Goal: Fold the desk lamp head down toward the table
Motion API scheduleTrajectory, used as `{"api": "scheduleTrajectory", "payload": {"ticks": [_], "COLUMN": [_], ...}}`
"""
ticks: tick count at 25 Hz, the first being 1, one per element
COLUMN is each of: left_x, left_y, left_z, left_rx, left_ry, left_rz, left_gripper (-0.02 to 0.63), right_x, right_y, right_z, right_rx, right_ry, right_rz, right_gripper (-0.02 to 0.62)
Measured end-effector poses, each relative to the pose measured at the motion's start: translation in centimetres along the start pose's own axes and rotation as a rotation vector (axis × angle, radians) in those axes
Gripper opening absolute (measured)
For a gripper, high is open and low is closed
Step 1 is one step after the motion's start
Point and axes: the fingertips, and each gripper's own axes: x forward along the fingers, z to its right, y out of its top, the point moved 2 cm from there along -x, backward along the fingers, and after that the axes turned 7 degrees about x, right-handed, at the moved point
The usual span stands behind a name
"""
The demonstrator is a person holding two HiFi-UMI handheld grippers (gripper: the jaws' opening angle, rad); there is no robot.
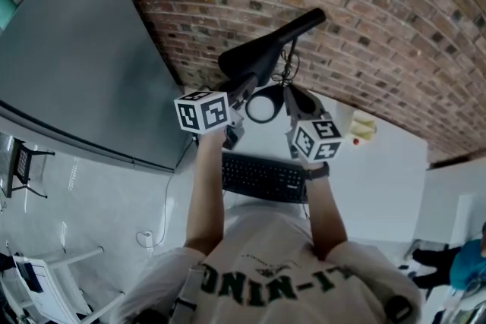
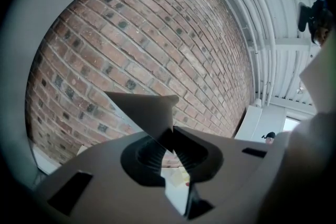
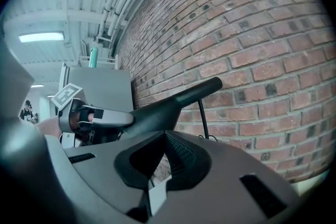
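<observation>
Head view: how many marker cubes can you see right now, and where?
2. One marker cube is at left, just below the black lamp head; the other is at right, above the keyboard's right end. None seems hidden.

Fig.: room around you.
- Ahead of you: brick wall point(image 1: 364, 4), red-brown, pale mortar, spanning far side.
- At your left: large flat grey panel point(image 1: 76, 57) meeting wall.
- Below you: white table point(image 1: 387, 186) reaching wall.
- Lower left: pale floor point(image 1: 99, 193), white chair point(image 1: 53, 269), dark-framed stand point(image 1: 23, 163).
- Overhead: white ceiling pipes point(image 2: 273, 23), lit strip light point(image 3: 39, 36).
</observation>
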Motion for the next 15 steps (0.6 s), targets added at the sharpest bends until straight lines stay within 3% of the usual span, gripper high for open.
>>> {"api": "scheduleTrajectory", "payload": {"ticks": [15], "left_x": [0.6], "left_y": [-1.5], "left_z": [-0.6], "left_rx": [-0.039], "left_ry": [-0.033], "left_rz": [-0.018], "left_gripper": [0.040], "right_x": [0.2], "right_y": [-0.7], "right_z": [1.0], "right_rx": [0.032], "right_ry": [-0.018], "right_rz": [-0.006], "right_gripper": [0.003]}}
